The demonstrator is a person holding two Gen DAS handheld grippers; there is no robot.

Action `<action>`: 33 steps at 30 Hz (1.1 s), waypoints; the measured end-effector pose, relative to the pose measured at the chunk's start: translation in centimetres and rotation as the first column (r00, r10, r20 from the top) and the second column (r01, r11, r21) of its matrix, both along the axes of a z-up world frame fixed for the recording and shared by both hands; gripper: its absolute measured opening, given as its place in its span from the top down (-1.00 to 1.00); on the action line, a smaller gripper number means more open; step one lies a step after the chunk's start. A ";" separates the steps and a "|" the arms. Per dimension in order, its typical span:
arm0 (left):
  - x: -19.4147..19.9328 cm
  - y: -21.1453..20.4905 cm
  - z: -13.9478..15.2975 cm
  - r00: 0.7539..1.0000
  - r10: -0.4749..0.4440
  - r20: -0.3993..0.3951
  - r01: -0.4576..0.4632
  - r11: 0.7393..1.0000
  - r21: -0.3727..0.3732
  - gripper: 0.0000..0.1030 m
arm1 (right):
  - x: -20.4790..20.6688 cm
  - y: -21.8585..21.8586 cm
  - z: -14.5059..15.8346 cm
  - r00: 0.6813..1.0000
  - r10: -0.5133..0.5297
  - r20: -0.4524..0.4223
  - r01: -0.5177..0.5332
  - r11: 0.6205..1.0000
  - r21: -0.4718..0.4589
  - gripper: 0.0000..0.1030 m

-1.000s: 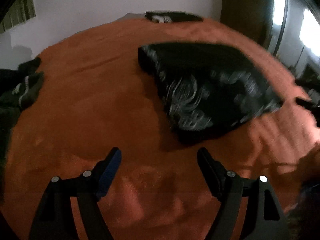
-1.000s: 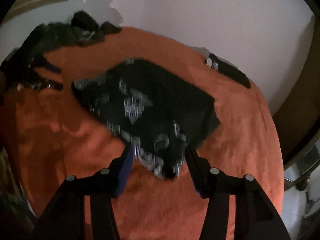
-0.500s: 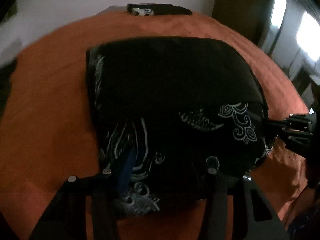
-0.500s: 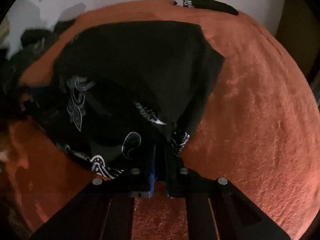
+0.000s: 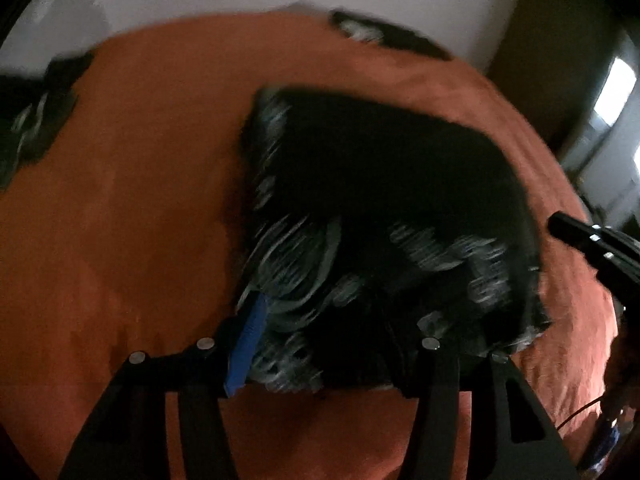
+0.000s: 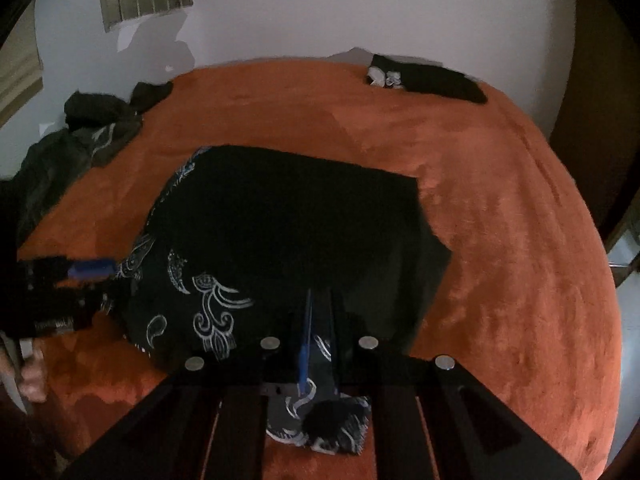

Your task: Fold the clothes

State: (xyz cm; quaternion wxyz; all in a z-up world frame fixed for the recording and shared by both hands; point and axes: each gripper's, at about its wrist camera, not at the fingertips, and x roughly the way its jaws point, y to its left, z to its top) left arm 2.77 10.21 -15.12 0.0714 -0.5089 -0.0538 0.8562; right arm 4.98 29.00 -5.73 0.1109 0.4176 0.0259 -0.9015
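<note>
A black garment with a white paisley print (image 5: 380, 168) (image 6: 300, 220) lies folded on the orange blanket (image 5: 140, 200) (image 6: 500, 240). My left gripper (image 5: 320, 320) has a thick bunch of the near left edge filling the gap between its fingers; its jaws are opening slightly, and the blue pad (image 5: 248, 344) still presses the cloth. My right gripper (image 6: 319, 300) is shut on the near right corner, and a tuft of printed fabric pokes out behind its pads. Each gripper shows in the other's view: the right gripper (image 5: 576, 232) and the left gripper (image 6: 80, 276).
A heap of dark clothes (image 6: 88, 128) (image 5: 28, 128) sits at the bed's far left. A folded dark garment (image 6: 428, 80) (image 5: 384, 36) lies at the far edge by the white wall. A hand (image 6: 32, 376) shows at the lower left.
Both grippers came down onto the garment's near edge. The right gripper shut on its corner, and the left gripper closed around a bunch of cloth. The view has since swung sideways.
</note>
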 end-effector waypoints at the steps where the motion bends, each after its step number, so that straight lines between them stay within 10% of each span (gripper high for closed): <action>1: 0.3 -0.8 -0.8 0.999 0.023 0.026 -0.024 1.000 0.019 -0.10 | -0.5 -0.3 -0.3 1.000 0.009 0.015 -0.009 1.000 0.008 0.87; 15: 1.1 -1.7 3.2 0.990 0.015 -0.140 -0.007 0.998 0.062 -0.37 | -1.1 -2.1 -2.6 0.997 0.048 0.061 -0.051 0.998 0.048 0.85; 24: -2.4 -0.2 0.5 0.997 -0.007 -0.075 0.013 0.997 0.075 -0.38 | 0.0 0.0 -2.0 0.998 -0.040 0.051 0.038 0.998 0.044 0.85; 28: -2.5 -1.2 -1.8 1.000 0.019 -0.003 -0.018 0.995 0.096 -0.39 | -0.4 0.2 -3.0 0.996 -0.054 0.073 0.051 0.997 0.050 0.29; 33: -2.2 -1.9 -0.7 0.999 0.032 -0.026 -0.029 0.994 0.103 -0.39 | -0.4 1.0 -3.0 0.992 -0.099 0.081 0.102 0.994 -0.030 0.29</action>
